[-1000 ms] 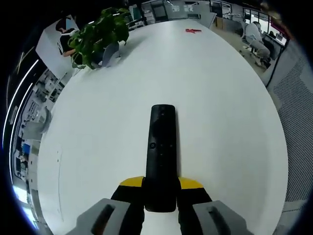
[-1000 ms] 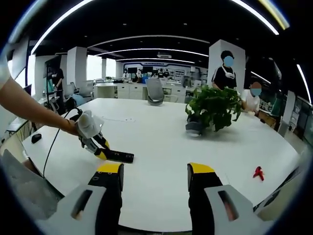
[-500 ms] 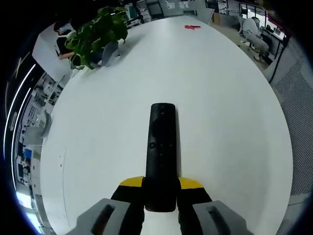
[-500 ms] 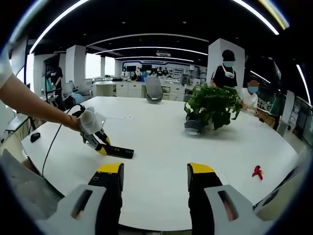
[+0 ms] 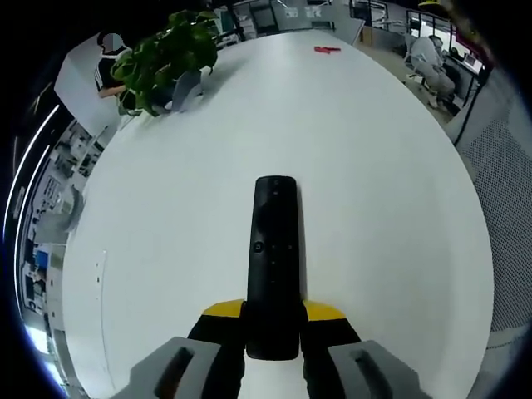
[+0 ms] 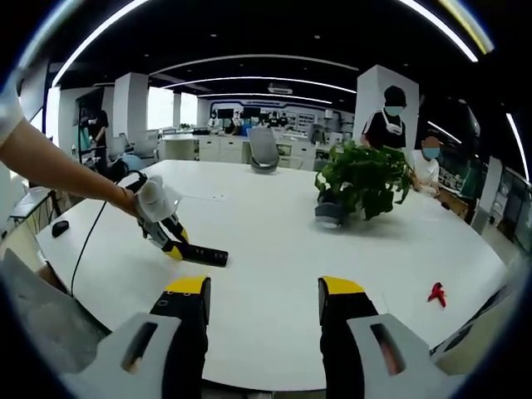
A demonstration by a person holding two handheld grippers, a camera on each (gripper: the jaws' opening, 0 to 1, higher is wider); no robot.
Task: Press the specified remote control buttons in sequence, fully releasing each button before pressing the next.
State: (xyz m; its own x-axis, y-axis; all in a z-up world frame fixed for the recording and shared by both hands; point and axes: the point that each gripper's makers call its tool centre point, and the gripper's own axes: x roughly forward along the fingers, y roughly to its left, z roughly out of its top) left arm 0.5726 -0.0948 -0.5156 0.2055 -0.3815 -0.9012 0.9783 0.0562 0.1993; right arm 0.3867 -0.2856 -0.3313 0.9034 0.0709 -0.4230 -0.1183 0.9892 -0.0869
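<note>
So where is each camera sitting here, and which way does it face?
Left gripper view: rides the left gripper, looking down its jaws at the remote they clamp on the white table.
Right gripper view: rides the open right gripper, facing across the table; the person's forearm shows.
Shared: remote, potted plant, red object, left gripper.

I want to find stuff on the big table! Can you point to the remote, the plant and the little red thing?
remote [image 5: 273,249]: left gripper view, middle of its black face near the buttons.
plant [image 6: 359,181]: right gripper view, the green leaves.
little red thing [image 6: 437,293]: right gripper view, its middle, lying on the table.
</note>
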